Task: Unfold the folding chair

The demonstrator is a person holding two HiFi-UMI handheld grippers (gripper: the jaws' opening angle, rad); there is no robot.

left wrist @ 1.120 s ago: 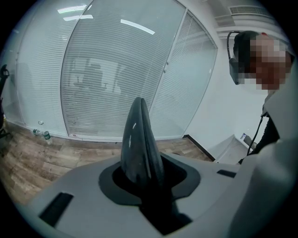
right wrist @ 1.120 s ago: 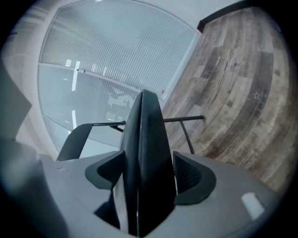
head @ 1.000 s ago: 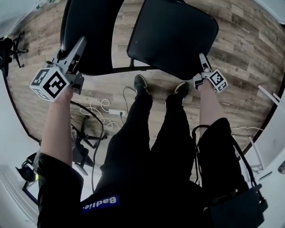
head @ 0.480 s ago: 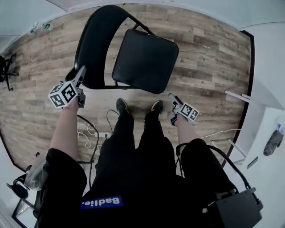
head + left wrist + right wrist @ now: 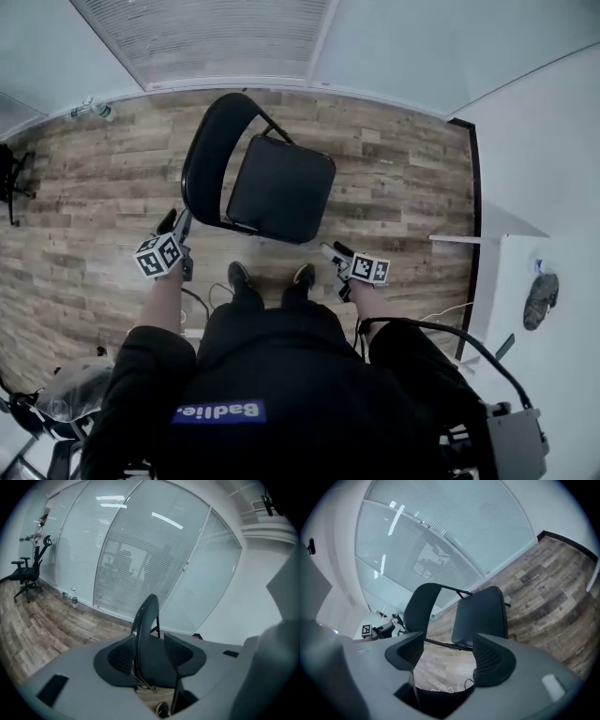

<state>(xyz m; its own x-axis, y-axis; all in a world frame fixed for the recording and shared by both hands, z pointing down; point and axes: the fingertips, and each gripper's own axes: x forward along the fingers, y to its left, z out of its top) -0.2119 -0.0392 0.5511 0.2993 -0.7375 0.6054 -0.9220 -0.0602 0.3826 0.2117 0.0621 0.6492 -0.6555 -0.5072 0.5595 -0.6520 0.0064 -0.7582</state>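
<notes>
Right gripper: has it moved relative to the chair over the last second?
Yes. It was at the front edge of the black folding chair's seat; now the right gripper is drawn back from it, brown wood floor between them, jaws open.

1. The chair stands on the floor before my shoes.
2. My left gripper is left of it, my right gripper right, both apart.
3. 2 bottles stand behind it, leftward, by the wall.
</notes>
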